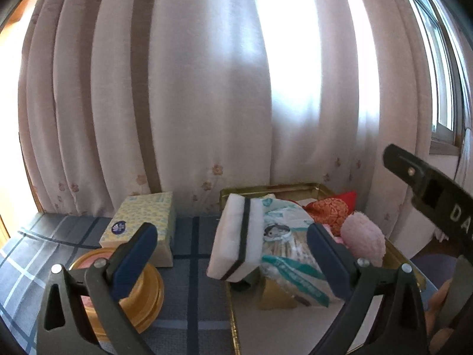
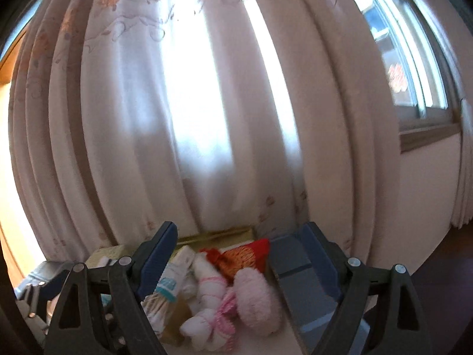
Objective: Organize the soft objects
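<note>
The left gripper (image 1: pixel 233 259) has its two blue fingers (image 1: pixel 136 260) spread wide apart, and nothing is pinched between them. The right gripper (image 2: pixel 224 261) is spread wide too and holds nothing; soft things only show in the gap behind it.

Just past the left fingers, at about 12 o'clock, a white sponge (image 1: pixel 236 236) with a dark band leans on the left edge of the gold tin (image 1: pixel 310 188). It looks half in and half out. Right beside it, at 1 o'clock, a soft pack with blue and green print (image 1: pixel 291 248) lies inside the tin. Further to 2 o'clock sit a pink fluffy ball (image 1: pixel 363 238) and an orange and red cloth bag (image 1: pixel 328 207), both inside.

From the right wrist view, a white bundle tied with pink string (image 2: pixel 207 301) also lies in the tin, near the pink ball at 6 o'clock.

So I think most of the soft things are already in the tin. The sponge may need a push to sit fully inside.

Out at 10 o'clock from the left gripper, a tissue box (image 1: pixel 142 222) stands on the checked cloth (image 1: pixel 192 310), well apart from the tin. A round gold lid (image 1: pixel 147 290) lies at 8 o'clock. I think the tissue box could be what is left to put away. The curtain (image 1: pixel 192 88) hangs behind it all.
</note>
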### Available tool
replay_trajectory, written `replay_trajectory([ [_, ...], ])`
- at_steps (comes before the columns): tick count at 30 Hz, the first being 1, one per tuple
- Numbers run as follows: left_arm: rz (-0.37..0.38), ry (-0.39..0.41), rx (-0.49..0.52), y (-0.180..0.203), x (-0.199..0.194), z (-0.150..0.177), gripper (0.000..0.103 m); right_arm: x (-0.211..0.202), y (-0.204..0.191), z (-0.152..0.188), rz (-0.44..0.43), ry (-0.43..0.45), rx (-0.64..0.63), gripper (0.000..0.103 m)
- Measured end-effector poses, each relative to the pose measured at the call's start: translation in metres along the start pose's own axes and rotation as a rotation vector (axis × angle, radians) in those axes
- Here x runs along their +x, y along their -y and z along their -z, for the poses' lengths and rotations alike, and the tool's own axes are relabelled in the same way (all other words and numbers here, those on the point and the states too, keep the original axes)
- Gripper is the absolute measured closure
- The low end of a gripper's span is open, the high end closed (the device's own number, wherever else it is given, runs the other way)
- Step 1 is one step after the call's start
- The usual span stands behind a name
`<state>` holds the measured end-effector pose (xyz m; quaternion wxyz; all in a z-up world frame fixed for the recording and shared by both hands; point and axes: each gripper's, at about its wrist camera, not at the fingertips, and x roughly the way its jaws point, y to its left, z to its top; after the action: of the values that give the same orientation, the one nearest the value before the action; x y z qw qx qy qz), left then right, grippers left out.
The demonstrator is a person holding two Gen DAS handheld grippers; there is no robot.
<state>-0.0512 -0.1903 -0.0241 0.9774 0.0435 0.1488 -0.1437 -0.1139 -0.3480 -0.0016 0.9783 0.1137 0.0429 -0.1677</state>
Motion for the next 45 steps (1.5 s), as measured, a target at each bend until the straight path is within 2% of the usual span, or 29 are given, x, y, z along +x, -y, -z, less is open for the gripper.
replay_trajectory([
  [6, -0.02, 0.046, -0.013, -0.004, -0.004, 0.002, 0.001, -0.01, -0.007, 0.011, 0.051, 0.082, -0.045, 0.015],
  [12, -0.03, 0.076, -0.02, -0.006, -0.01, 0.001, 0.001, -0.025, -0.009, 0.017, 0.063, 0.122, -0.049, 0.013],
  [15, -0.043, 0.091, -0.021, -0.006, -0.013, 0.0, 0.001, -0.03, -0.011, 0.018, 0.064, 0.148, -0.056, 0.008],
  [22, -0.057, 0.109, -0.034, -0.007, -0.02, 0.002, 0.001, -0.039, -0.014, 0.017, 0.084, 0.197, -0.075, 0.007],
  [32, -0.078, 0.168, -0.004, -0.003, -0.031, 0.001, 0.001, -0.047, -0.019, 0.019, 0.09, 0.241, -0.103, 0.006],
  [45, -0.083, 0.19, 0.02, 0.001, -0.038, 0.001, 0.001, -0.047, -0.013, 0.019, 0.099, 0.239, -0.081, 0.006],
])
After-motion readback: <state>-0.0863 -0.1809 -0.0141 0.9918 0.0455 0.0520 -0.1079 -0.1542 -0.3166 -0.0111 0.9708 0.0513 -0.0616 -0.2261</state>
